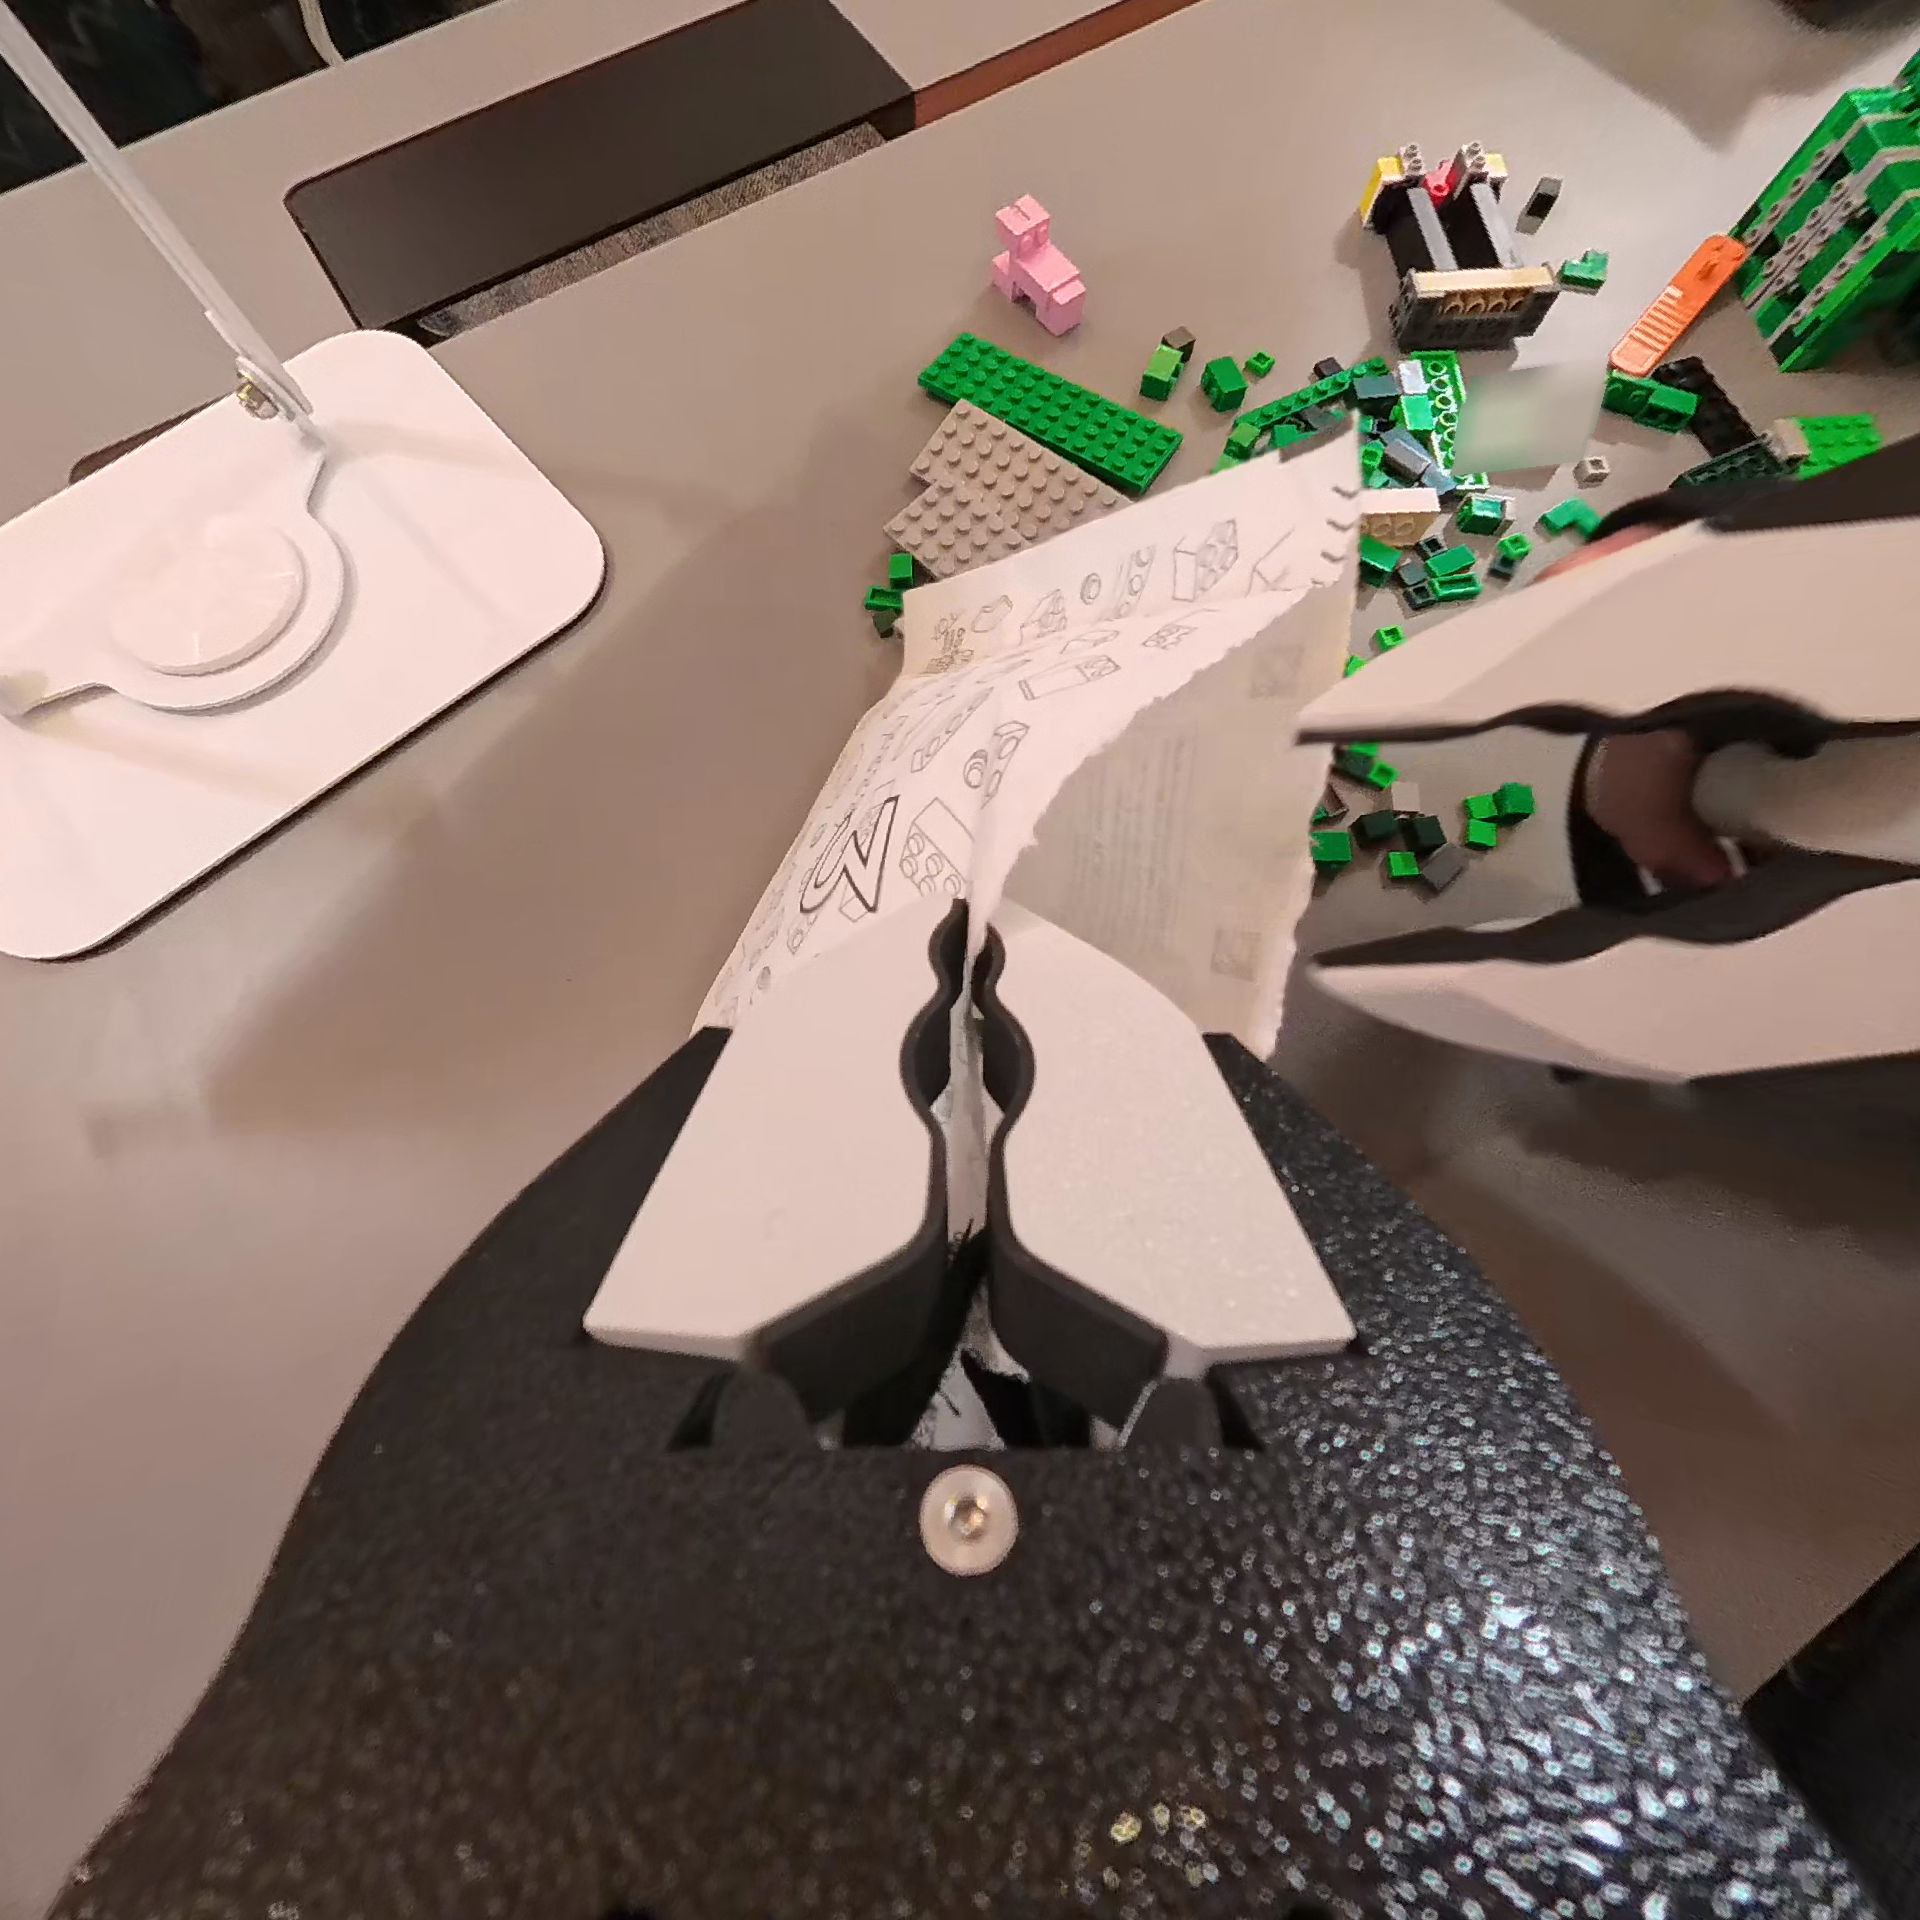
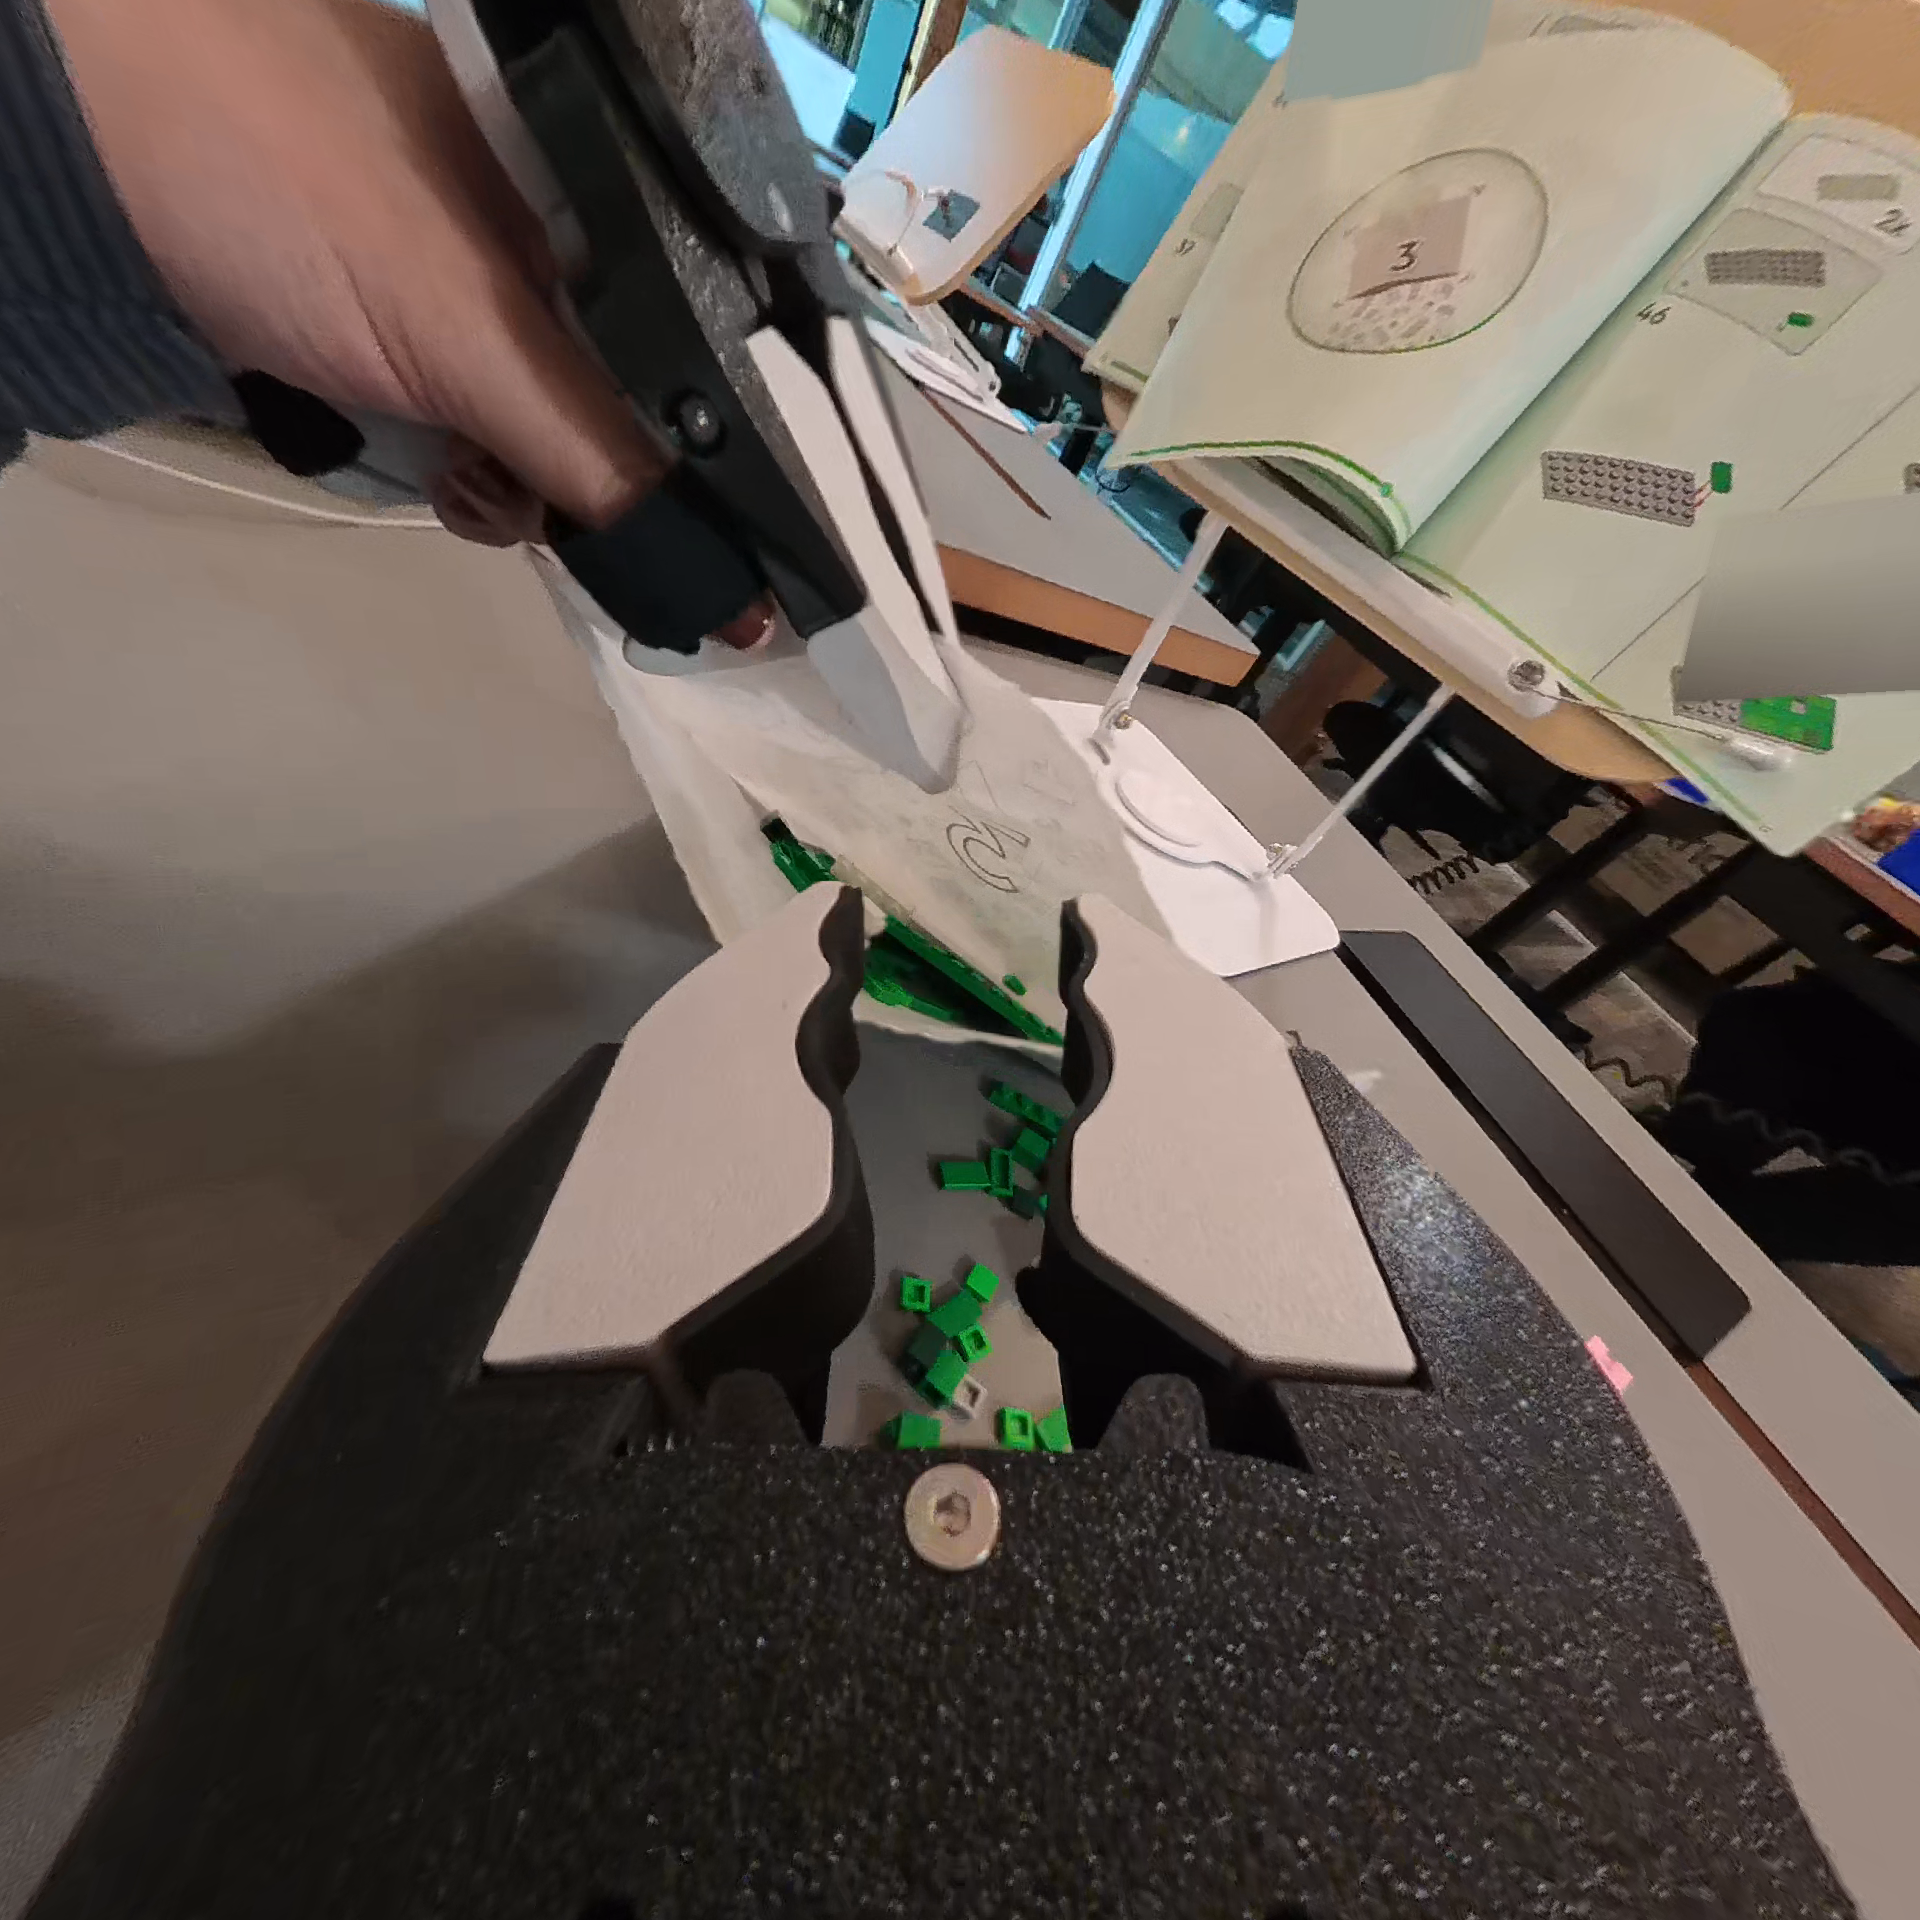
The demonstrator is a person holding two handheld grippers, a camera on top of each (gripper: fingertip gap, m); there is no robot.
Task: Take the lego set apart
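My left gripper (image 1: 971, 925) is shut on a white paper bag (image 1: 1039, 727) with printed brick outlines, and holds it up above the grey table. The bag's open torn top faces away from me. My right gripper (image 2: 961, 914) is open and empty; it shows in the left wrist view (image 1: 1309, 842) just right of the bag. In the right wrist view the left gripper (image 2: 935, 748) pinches the bag (image 2: 883, 821). Loose green bricks (image 1: 1403, 821) lie on the table under and beyond the bag, and between my right fingers (image 2: 951, 1340).
A green plate (image 1: 1049, 405), a grey plate (image 1: 987, 488), a pink figure (image 1: 1034, 265), a black and grey sub-build (image 1: 1455, 260), an orange brick separator (image 1: 1678, 307) and a green build (image 1: 1839, 208) lie beyond. A white stand base (image 1: 239, 623) sits left; it holds an open instruction booklet (image 2: 1507, 343). Across from one pair of fingers to the other is roughly 6 centimeters. The grey plate (image 1: 987, 488) is about 20 centimeters from both grippers' fingertips.
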